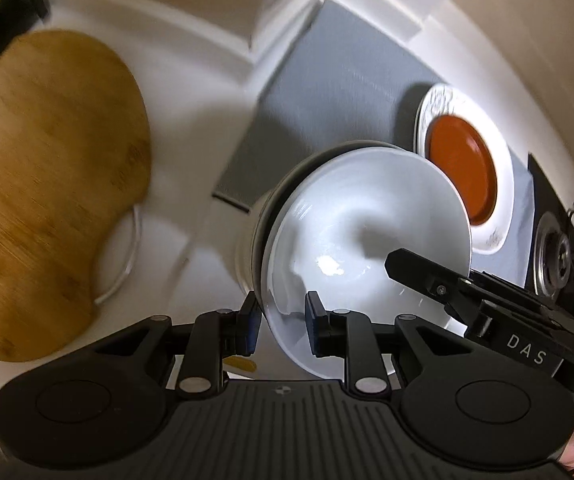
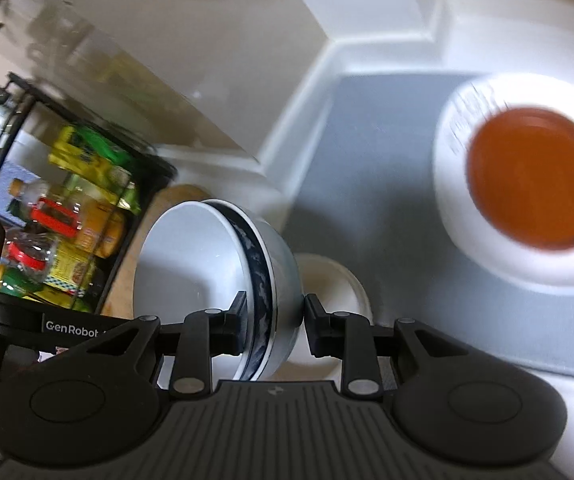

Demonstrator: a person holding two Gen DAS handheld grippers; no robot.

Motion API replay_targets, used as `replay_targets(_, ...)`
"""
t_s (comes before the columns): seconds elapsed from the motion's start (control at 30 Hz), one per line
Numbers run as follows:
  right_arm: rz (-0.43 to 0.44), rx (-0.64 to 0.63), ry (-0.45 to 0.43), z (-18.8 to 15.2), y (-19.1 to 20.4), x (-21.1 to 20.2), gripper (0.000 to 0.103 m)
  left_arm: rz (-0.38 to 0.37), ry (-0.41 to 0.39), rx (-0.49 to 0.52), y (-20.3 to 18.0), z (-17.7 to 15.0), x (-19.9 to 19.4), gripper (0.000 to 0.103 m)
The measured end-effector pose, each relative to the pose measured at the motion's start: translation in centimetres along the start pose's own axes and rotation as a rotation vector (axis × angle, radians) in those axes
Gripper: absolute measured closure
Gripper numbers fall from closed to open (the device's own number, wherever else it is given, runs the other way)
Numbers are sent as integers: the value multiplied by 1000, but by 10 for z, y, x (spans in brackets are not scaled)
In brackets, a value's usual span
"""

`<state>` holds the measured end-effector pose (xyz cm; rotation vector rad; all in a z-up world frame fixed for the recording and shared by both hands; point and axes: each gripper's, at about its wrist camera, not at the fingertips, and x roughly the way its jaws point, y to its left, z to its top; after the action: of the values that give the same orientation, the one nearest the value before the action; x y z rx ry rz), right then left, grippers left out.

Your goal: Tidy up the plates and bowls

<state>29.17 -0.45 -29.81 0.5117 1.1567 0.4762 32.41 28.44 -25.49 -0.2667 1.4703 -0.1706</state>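
Two nested bowls are held tilted above the counter: a white bowl (image 1: 367,232) sits inside a blue-patterned bowl (image 2: 262,280). My left gripper (image 1: 281,322) is shut on their near rim. My right gripper (image 2: 275,320) is shut on the rim from the other side, one finger (image 1: 419,272) reaching inside the white bowl. The left gripper's body (image 2: 71,326) shows at the left of the right wrist view. An orange plate (image 1: 463,168) (image 2: 535,176) lies on a white plate (image 1: 503,216) (image 2: 467,248) on a grey mat (image 1: 327,100) (image 2: 367,160).
A wooden cutting board (image 1: 47,180) lies on the white counter to the left. A black rack (image 2: 67,208) holds bottles and packets. A cream bowl (image 2: 335,280) stands on the counter under the held bowls. A round metal fitting (image 1: 551,256) sits past the mat.
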Motion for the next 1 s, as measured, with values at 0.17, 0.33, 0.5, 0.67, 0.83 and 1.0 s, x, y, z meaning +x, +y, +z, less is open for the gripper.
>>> replay_targets(0.17, -27, -6, 21, -10, -11, 12, 72, 9, 27, 17, -1, 2, 15, 78)
replay_targets(0.33, -78, -104, 43, -18, -9, 28, 73, 12, 52, 5, 3, -2, 30, 78)
replay_targets(0.5, -119, -191, 43, -20, -4, 30, 70, -23, 61, -19, 10, -3, 38, 77)
replay_targets(0.67, -138, -245, 28, -15, 2, 22, 62, -72, 54, -35, 20, -3, 38, 77)
replay_targets(0.83, -143, -163, -12, -6, -3, 10, 58, -143, -22, -29, 35, -6, 22, 77)
replay_targets(1.0, -140, -87, -25, -7, -6, 11, 63, -160, -188, 92, 36, 1, -4, 77)
